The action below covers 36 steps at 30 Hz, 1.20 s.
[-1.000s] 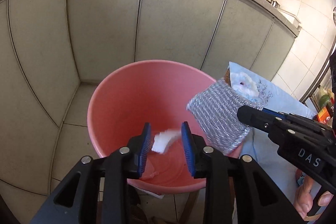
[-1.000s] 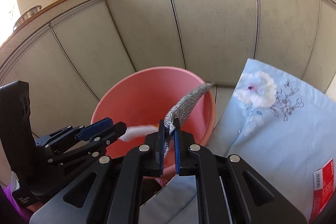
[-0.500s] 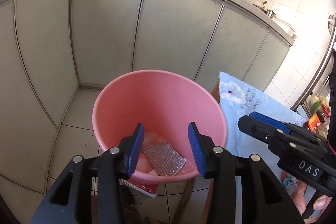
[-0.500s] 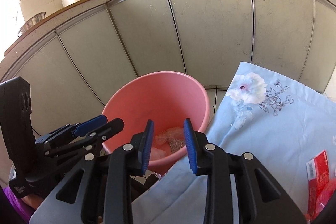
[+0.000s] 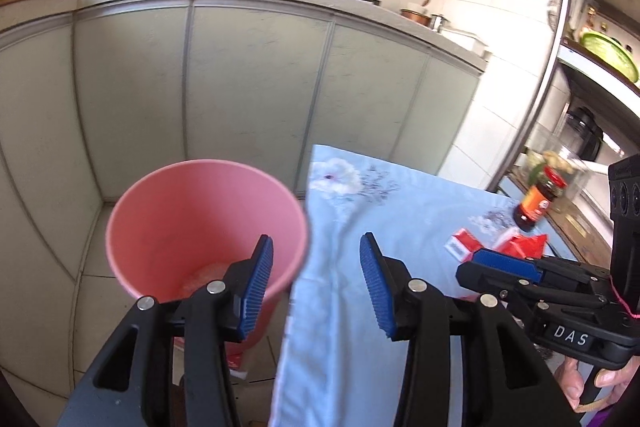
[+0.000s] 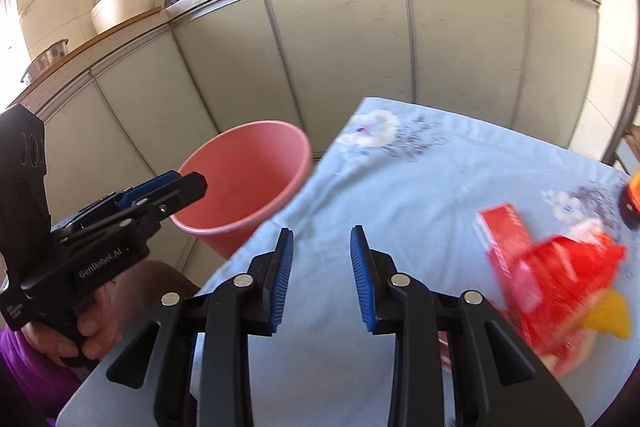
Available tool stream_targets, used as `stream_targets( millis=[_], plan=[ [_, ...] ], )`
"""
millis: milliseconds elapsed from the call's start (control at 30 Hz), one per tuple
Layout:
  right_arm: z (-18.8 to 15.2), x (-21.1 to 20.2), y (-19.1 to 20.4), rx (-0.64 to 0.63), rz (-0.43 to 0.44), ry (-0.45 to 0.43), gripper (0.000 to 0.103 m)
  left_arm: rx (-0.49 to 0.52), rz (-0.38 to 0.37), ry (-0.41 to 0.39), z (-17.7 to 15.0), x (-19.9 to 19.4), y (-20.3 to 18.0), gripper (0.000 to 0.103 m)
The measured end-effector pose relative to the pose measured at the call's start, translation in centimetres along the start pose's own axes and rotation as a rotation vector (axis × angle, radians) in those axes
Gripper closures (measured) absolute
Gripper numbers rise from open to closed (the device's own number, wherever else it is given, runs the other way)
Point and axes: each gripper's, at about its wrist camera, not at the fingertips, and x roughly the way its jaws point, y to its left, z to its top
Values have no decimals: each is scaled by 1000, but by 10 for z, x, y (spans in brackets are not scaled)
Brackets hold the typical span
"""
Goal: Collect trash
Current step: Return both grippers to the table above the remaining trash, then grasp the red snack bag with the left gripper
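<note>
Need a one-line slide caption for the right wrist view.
Open right claw over blue floral tablecloth, red wrappers at right, pink bucket behind.

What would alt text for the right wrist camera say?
An open right gripper hovers over a blue floral tablecloth, with red wrappers to its right. A pink bucket stands beside the table's left edge.
</note>
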Motion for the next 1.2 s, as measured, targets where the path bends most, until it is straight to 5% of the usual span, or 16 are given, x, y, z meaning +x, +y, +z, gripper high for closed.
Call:
stream_targets(
  millis=[433,967,1067,1200],
  plan=[
    [-45,-88,-107,152,-235,-105,73,181,-185,56,-19,9,-100,55],
    [-84,-109,-162,279,-275,-117,73,346,-218,205,-49,77,-177,55],
    [-86,-110,-169,302,-272,-127,60,360,-201,227,-53,89,-181,55],
    [-84,-108,-174,315,-271,-129,59,367,-207,251,-59,96,-181,53]
  ],
)
